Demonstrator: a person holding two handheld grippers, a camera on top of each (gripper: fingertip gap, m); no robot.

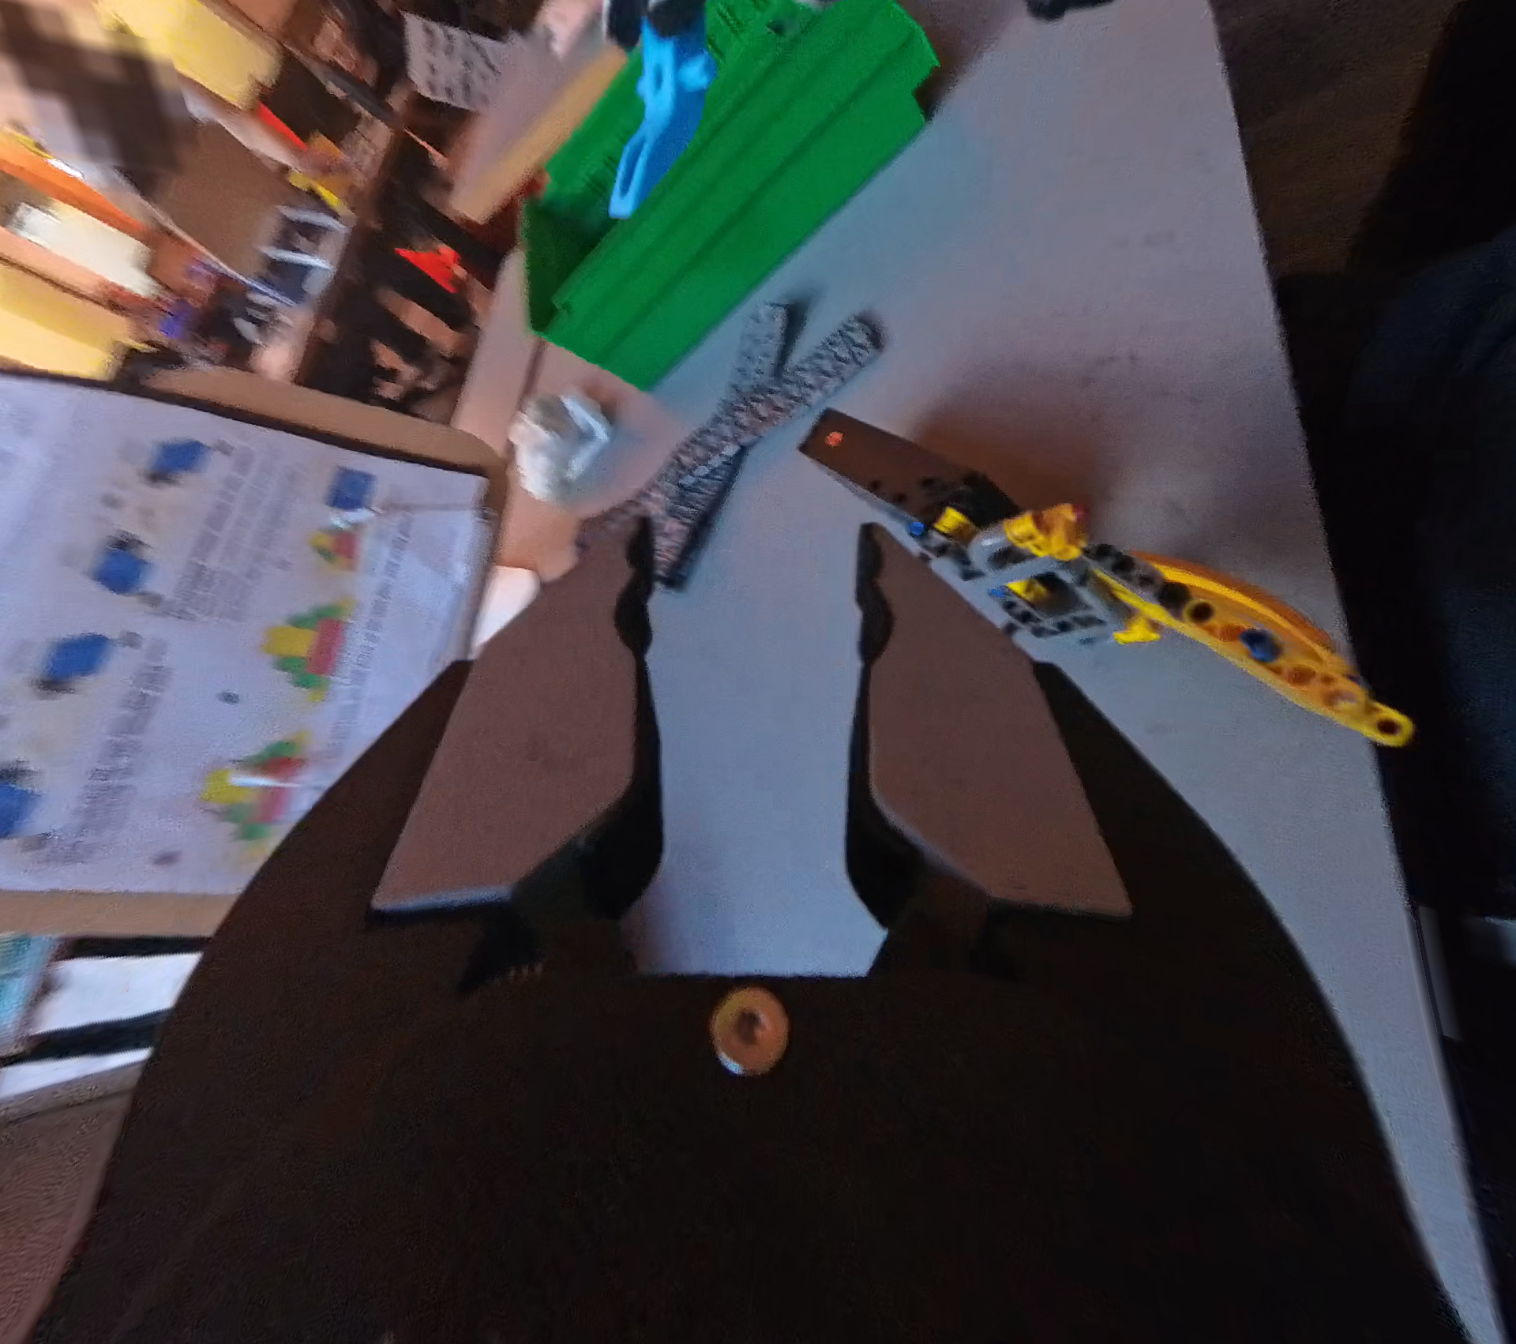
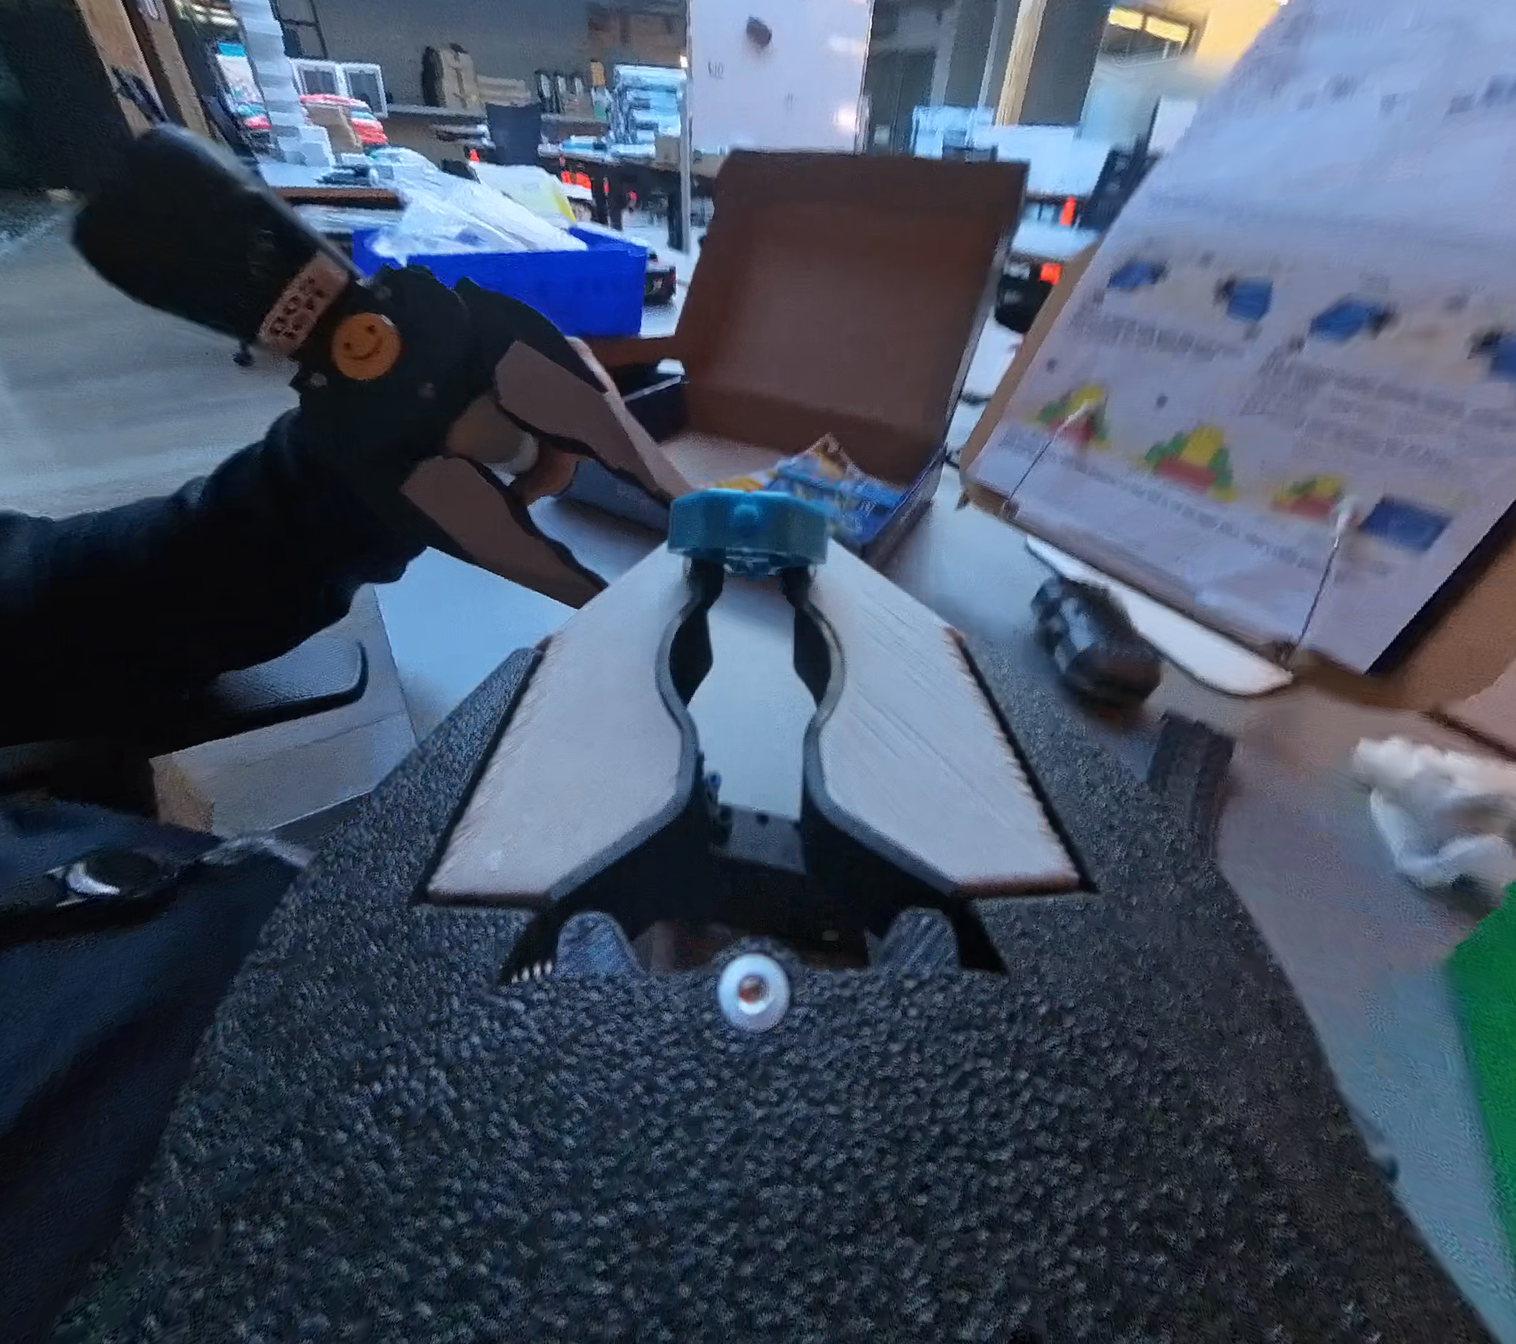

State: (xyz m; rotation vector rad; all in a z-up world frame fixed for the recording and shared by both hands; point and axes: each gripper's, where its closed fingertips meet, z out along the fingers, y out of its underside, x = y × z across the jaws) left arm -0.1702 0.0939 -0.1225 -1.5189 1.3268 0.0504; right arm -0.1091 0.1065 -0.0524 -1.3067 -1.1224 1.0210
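Between right claw [image 2: 748,562] tips, blue piece [image 2: 746,532] clamped; left claw [image 1: 751,558] spread, empty.

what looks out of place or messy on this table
A crumpled white wad lies loose on the table beside two speckled grey strips crossed over each other. The yellow and grey brick assembly lies near the table edge. Nothing looks spilled or broken.

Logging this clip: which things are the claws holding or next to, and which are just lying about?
In or by the claws: right claw shut on blue piece; left claw open, empty, nearest the yellow-grey brick assembly and grey strips.
Lying about: green tray, instruction sheet, open cardboard box, white wad.
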